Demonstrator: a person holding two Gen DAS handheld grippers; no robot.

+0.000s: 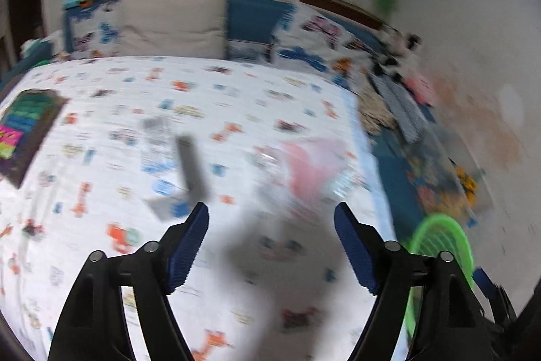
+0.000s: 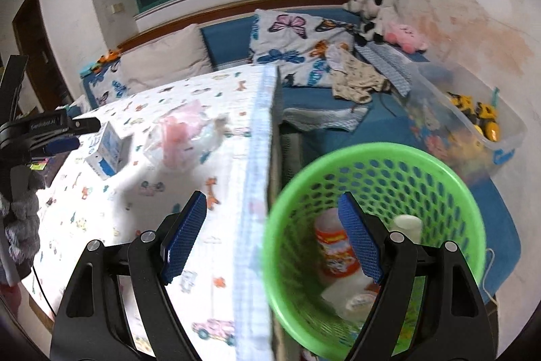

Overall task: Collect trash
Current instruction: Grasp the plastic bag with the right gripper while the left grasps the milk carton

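A green mesh basket (image 2: 436,178) stands beside the table's right edge, with a red-labelled can (image 2: 333,249) and white pieces inside; its rim shows in the left wrist view (image 1: 443,235). A crumpled pink and clear plastic bag (image 2: 182,131) and a small white-blue carton (image 2: 108,151) lie on the patterned tablecloth (image 2: 203,225). In the blurred left wrist view the bag (image 1: 311,164) and the carton (image 1: 162,158) lie ahead of my open, empty left gripper (image 1: 270,212). My right gripper (image 2: 272,202) is open and empty, over the table edge and basket rim. The left gripper (image 2: 61,137) appears at far left.
A dark book (image 1: 27,131) lies at the table's left. Behind is a blue sofa (image 2: 372,131) with butterfly pillows (image 2: 297,49), plush toys (image 2: 375,12), clothes (image 2: 358,80) and a clear bin (image 2: 473,120) of toy trucks.
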